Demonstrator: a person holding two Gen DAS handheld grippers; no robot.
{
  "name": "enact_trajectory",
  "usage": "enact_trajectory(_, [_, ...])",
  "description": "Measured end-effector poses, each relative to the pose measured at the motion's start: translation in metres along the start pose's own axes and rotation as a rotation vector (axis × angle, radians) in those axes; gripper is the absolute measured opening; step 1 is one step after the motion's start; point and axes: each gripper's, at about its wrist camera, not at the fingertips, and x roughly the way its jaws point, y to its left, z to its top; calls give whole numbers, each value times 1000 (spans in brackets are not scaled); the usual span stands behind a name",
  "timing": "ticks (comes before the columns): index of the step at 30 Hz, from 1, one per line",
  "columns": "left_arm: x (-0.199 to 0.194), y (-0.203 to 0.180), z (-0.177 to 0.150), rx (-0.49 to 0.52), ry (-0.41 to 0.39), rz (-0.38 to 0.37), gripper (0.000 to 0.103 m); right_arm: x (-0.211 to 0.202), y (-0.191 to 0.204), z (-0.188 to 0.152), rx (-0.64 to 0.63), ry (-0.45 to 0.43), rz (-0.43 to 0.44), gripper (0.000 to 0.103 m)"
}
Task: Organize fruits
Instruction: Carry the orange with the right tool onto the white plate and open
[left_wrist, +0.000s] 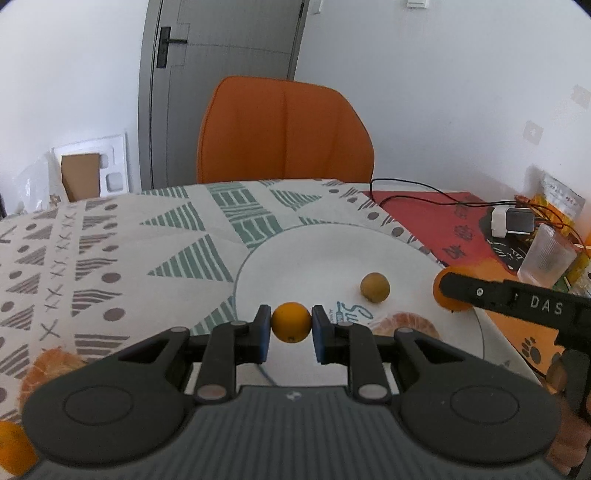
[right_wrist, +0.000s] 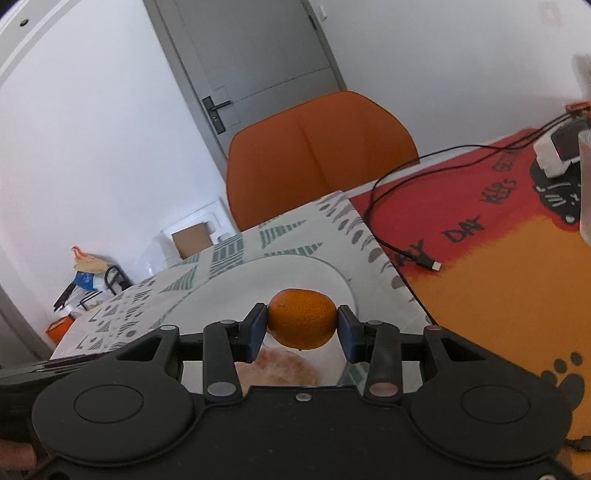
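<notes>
My left gripper (left_wrist: 290, 323) is shut on a small round orange fruit (left_wrist: 290, 322), held just above the near rim of a white plate (left_wrist: 325, 254). On the plate lie a small brownish-yellow fruit (left_wrist: 375, 287) and a peeled citrus half (left_wrist: 402, 326). My right gripper (right_wrist: 302, 325) is shut on a mandarin (right_wrist: 302, 318) and hangs over the plate (right_wrist: 295, 275); a peeled citrus piece (right_wrist: 280, 369) lies under it. In the left wrist view the right gripper's finger (left_wrist: 517, 299) reaches in from the right with the mandarin (left_wrist: 445, 295) behind it.
An orange chair (left_wrist: 284, 129) stands behind the patterned tablecloth (left_wrist: 110, 258). A red and orange mat (right_wrist: 498, 240) carries a black cable (right_wrist: 406, 243), a charger (left_wrist: 511, 219) and a clear cup (left_wrist: 546, 258). More citrus (left_wrist: 51, 369) lies at the left, near my left gripper.
</notes>
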Motion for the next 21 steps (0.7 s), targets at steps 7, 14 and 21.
enact_trajectory(7, [5, -1, 1, -19, -7, -16, 23, -7, -3, 0, 12, -46, 23, 45])
enact_trajectory(14, [-21, 9, 3, -41, -57, 5, 32, -11, 1, -4, 9, -50, 71, 49])
enact_trajectory(21, [-54, 31, -3, -70, -96, 73, 62, -12, 11, -10, -27, -45, 76, 60])
